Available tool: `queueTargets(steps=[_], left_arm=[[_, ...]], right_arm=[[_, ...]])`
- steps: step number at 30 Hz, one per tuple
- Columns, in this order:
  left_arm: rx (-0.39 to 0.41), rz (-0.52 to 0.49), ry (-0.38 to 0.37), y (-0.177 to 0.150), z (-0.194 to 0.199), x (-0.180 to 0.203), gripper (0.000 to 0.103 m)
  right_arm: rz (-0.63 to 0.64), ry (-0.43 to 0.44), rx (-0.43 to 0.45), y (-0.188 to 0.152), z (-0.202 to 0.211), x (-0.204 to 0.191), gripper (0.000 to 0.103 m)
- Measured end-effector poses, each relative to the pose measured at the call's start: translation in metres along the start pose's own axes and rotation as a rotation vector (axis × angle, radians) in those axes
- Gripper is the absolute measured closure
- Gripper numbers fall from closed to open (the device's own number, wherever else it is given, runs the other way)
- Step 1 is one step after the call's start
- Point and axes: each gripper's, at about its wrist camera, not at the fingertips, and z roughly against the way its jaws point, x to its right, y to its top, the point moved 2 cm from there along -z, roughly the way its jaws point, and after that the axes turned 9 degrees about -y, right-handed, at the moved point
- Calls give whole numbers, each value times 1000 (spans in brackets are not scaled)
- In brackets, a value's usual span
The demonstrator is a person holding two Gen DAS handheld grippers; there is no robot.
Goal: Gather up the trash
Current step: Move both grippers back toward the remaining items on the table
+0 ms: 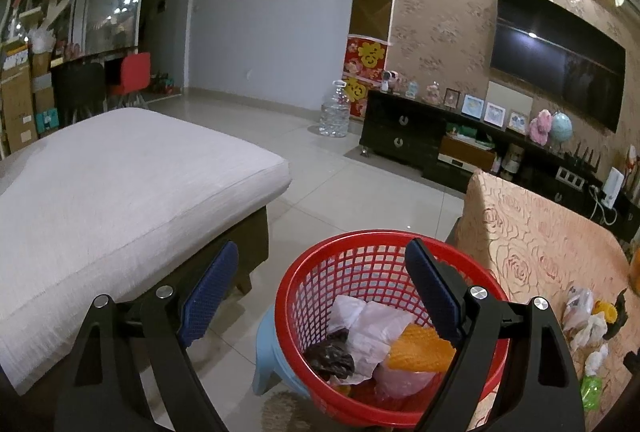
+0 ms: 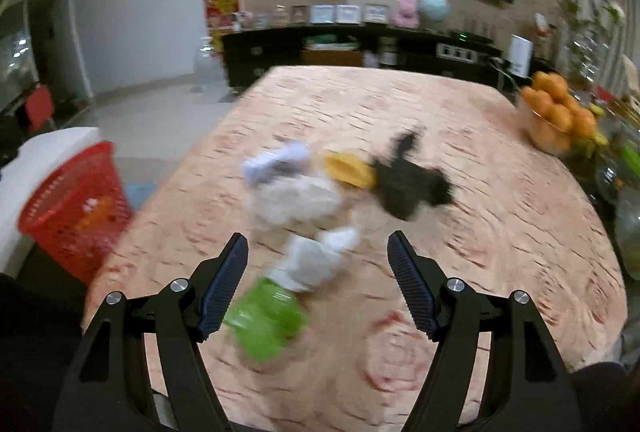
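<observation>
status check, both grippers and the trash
Left hand-held gripper open over red mesh basket. Right hand-held gripper open above crumpled white paper. Nothing blocking.

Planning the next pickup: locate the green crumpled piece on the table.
Right wrist view: green piece lies nearest on the table, beside the left pad of the open right tool, just below a white wad.

A white cushioned sofa (image 1: 120, 184) fills the near left. Far across the tiled floor (image 1: 320, 168) a large clear water bottle (image 1: 335, 110) stands beside a black TV cabinet (image 1: 404, 132), under a wall-mounted television (image 1: 556, 60). A bowl of oranges (image 2: 554, 114) sits far right on the rose-patterned tablecloth (image 2: 500, 212).
</observation>
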Motion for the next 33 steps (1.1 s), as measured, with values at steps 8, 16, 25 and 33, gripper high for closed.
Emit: queueTargets(steps=[8, 16, 25, 33], left_arm=[[-7, -100, -8, -8, 2, 31, 21], [-59, -166, -153, -35, 8, 85, 21], [-125, -340, -306, -77, 13, 165, 21], [-236, -400, -489, -110, 12, 219, 21]], right_arm=[[-83, -68, -26, -19, -15, 51, 30], [-135, -80, -30, -27, -21, 72, 26], [-159, -78, -30, -30, -22, 81, 25], [-199, -72, -36, -30, -22, 88, 25]])
